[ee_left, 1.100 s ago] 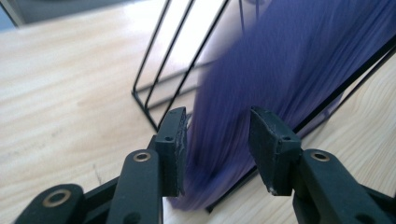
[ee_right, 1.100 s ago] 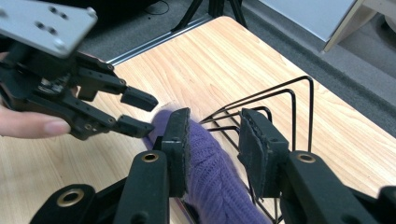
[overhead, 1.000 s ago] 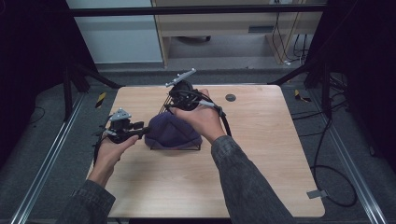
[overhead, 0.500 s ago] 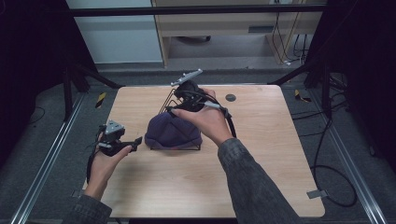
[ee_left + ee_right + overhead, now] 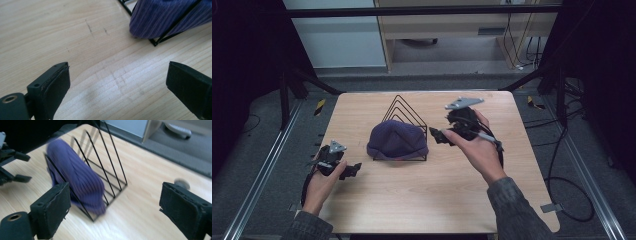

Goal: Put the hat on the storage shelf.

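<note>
High view: a purple beanie (image 5: 397, 140) sits in a black wire rack (image 5: 404, 116) at frame centre, between the left gripper (image 5: 346, 170) and right gripper (image 5: 435, 135), both with jaws spread wide and empty.

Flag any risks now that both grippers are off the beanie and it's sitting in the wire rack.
1. The purple beanie sits in the front slot of the black wire rack, bulging past its front wire; it may slump out onto the table.
2. The rack looks light; the open right gripper hovers close beside it and could nudge it.
3. A small round object lies near the table's far edge, where a swing of that hand might knock it off.
</note>
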`<action>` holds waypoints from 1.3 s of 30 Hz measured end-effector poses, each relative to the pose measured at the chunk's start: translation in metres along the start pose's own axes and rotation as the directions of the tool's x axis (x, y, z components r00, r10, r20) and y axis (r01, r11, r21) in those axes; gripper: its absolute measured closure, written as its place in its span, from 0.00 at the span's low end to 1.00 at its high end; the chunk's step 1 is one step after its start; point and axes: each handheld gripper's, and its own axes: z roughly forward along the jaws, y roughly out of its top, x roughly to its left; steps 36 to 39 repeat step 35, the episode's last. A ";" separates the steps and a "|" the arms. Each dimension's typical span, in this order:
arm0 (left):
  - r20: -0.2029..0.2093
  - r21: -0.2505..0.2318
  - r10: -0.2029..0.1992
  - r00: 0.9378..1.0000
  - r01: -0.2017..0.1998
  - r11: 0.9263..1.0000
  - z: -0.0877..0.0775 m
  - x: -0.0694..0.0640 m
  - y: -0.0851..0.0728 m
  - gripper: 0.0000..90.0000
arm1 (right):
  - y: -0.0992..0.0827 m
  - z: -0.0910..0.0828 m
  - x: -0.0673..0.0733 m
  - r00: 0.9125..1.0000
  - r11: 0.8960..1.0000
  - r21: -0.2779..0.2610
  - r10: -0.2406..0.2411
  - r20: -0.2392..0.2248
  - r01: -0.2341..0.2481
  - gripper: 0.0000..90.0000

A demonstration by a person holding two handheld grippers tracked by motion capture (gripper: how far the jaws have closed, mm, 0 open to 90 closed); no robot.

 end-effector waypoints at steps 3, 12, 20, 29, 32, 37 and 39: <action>0.000 0.015 0.000 1.000 0.000 1.000 0.003 0.001 -0.002 0.06 | -0.022 -0.003 -0.010 0.999 0.999 -0.002 0.036 0.006 -0.036 0.11; -0.001 0.068 -0.001 1.000 0.001 0.998 0.014 0.004 -0.005 0.05 | -0.130 -0.009 -0.050 0.987 0.985 0.078 0.149 0.060 -0.153 0.14; 0.023 0.108 0.012 1.000 -0.015 0.994 0.020 0.001 -0.009 0.04 | -0.185 0.002 -0.071 0.966 0.960 0.139 0.226 0.124 -0.242 0.15; 0.075 0.098 -0.025 0.997 0.018 0.995 0.024 0.000 -0.013 0.00 | -0.208 0.012 -0.078 0.961 0.950 0.192 0.212 0.176 -0.245 0.14; 0.077 0.093 -0.028 0.997 0.021 0.995 0.024 0.000 -0.013 0.00 | -0.211 0.014 -0.075 0.965 0.962 0.180 0.169 0.202 -0.206 0.13; 0.077 0.085 -0.029 0.997 0.022 0.996 0.024 -0.001 -0.014 0.00 | -0.213 0.017 -0.070 0.964 0.967 0.169 0.154 0.216 -0.193 0.09; 0.077 0.085 -0.029 0.997 0.022 0.996 0.024 -0.001 -0.014 0.00 | -0.213 0.017 -0.070 0.964 0.967 0.169 0.154 0.216 -0.193 0.09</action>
